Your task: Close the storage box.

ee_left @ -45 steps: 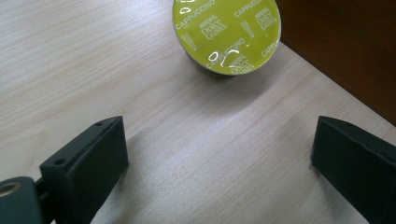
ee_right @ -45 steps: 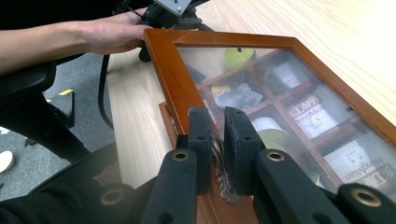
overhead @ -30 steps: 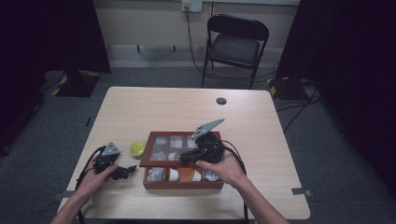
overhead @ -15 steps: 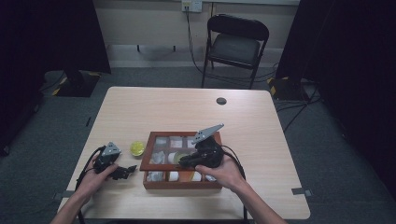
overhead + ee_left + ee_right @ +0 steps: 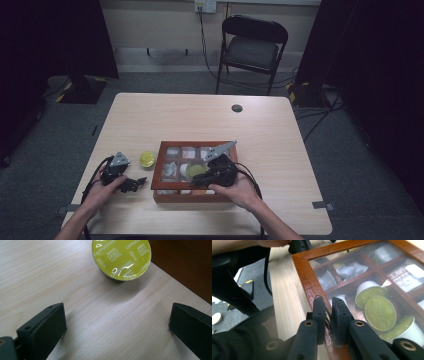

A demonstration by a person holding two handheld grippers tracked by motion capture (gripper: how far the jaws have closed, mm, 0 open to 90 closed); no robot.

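Grip on the small metal knob (image 5: 328,316), a latch perhaps, lets the clamped right gripper (image 5: 327,302) steer the wooden box's glass lid (image 5: 305,277). The left gripper (image 5: 115,320), whose jaws have just been opening and are empty, waits with the cappuccino capsule (image 5: 121,257) at twelve o'clock.

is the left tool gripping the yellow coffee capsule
No, in the left gripper view the left tool stands wide open on bare table, with the yellow capsule lying apart ahead of it.
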